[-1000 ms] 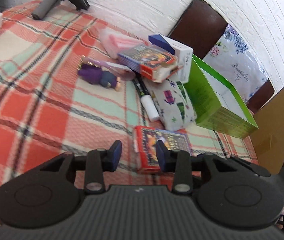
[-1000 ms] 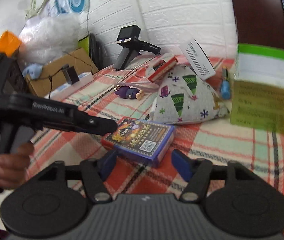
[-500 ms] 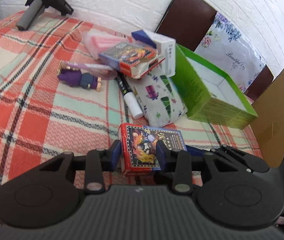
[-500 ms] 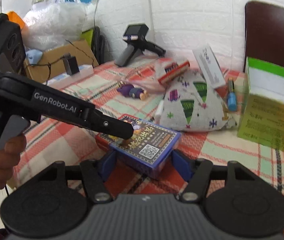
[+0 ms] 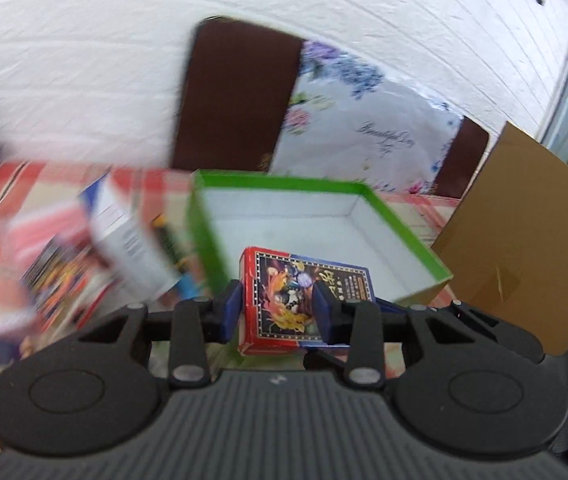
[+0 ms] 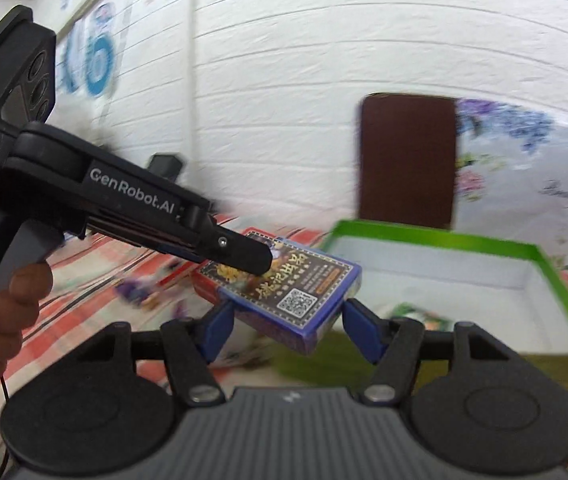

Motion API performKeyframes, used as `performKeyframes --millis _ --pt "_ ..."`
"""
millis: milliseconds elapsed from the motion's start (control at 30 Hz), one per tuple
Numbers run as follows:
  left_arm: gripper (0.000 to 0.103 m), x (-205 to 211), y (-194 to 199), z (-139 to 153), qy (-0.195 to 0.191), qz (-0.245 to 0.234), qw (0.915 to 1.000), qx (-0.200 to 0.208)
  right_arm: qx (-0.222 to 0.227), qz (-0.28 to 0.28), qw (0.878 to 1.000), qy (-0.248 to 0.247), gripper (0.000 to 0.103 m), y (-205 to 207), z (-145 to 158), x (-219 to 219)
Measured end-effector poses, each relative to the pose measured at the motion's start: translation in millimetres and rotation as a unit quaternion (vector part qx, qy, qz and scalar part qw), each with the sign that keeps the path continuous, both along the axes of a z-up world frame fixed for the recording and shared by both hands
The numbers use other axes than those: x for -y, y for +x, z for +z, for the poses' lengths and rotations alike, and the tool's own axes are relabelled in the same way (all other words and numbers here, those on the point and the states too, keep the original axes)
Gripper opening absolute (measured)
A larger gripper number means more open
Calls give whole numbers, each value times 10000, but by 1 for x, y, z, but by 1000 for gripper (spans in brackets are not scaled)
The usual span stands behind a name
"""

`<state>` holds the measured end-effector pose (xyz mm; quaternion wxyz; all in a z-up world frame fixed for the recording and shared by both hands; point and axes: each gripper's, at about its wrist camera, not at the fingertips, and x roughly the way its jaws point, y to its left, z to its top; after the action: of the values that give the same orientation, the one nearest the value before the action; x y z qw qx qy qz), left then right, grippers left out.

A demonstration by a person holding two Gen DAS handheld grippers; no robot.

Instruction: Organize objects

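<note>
A red and blue card box (image 5: pixel 300 292) is held in the air between both grippers. My left gripper (image 5: pixel 278 310) is shut on its red end. My right gripper (image 6: pixel 286 332) is shut on its blue end (image 6: pixel 296 300); the left gripper's finger (image 6: pixel 244 254) lies on top of the box in the right wrist view. The box hangs at the near edge of an open green box with a white inside (image 5: pixel 324 220), also seen in the right wrist view (image 6: pixel 484 272). A small green item (image 6: pixel 420 316) lies inside it.
A pile of blurred objects, among them a white and blue carton (image 5: pixel 124 232) and another card box (image 5: pixel 56 268), lies left of the green box on the plaid tablecloth (image 6: pixel 84 296). A brown chair back (image 5: pixel 236 92) and a cardboard sheet (image 5: pixel 524 240) stand behind.
Both grippers have closed on the card box and lifted it off the tablecloth, carrying it up and toward the green box. The views are motion-blurred.
</note>
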<state>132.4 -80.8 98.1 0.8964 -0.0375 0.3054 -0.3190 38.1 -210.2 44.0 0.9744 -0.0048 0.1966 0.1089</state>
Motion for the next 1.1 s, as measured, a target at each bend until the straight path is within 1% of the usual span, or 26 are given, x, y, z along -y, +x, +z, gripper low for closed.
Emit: performKeyframes --millis 100,233,333,433,467,500,600,700,800,900,1000,1033,1100 --pt "40 43 27 3 44 -266 9996 82 41 -394 9992 75 62 16 4 38" --pt "40 95 64 -7 158 -509 9986 -41 -83 -839 9963 181 62 40 -4 86" --pt "40 125 86 -17 234 -660 9975 -120 -214 -1149 9928 262 62 59 -13 114" --pt "40 148 103 -26 307 -763 9962 -282 -220 -1579 9871 115 70 71 -24 129" --pt "40 152 104 -27 345 -737 9963 -291 -215 -1681 9855 46 70 75 -26 132" --pt "40 152 103 -28 363 -713 9963 -306 -225 -1731 9846 74 70 76 -27 135" --pt "40 143 93 -27 288 -760 9962 -323 -101 -1781 9832 396 70 66 -27 137" --pt "40 129 73 -20 406 -656 9970 -107 13 -1790 9826 491 70 51 -25 128" --pt "40 112 49 -10 384 -607 9974 87 174 -1765 9824 587 70 35 -17 118" --pt "41 88 18 -3 358 -586 9972 288 297 -1695 9829 650 70 13 -10 105" --pt "42 60 -9 -5 363 -505 9975 338 355 -1553 9850 665 69 -11 -5 88" --pt "43 48 -18 -8 359 -464 9977 336 350 -1474 9861 686 68 -19 -3 81" --pt "43 23 -31 -14 383 -295 9984 290 266 -1197 9907 593 61 -28 -3 63"
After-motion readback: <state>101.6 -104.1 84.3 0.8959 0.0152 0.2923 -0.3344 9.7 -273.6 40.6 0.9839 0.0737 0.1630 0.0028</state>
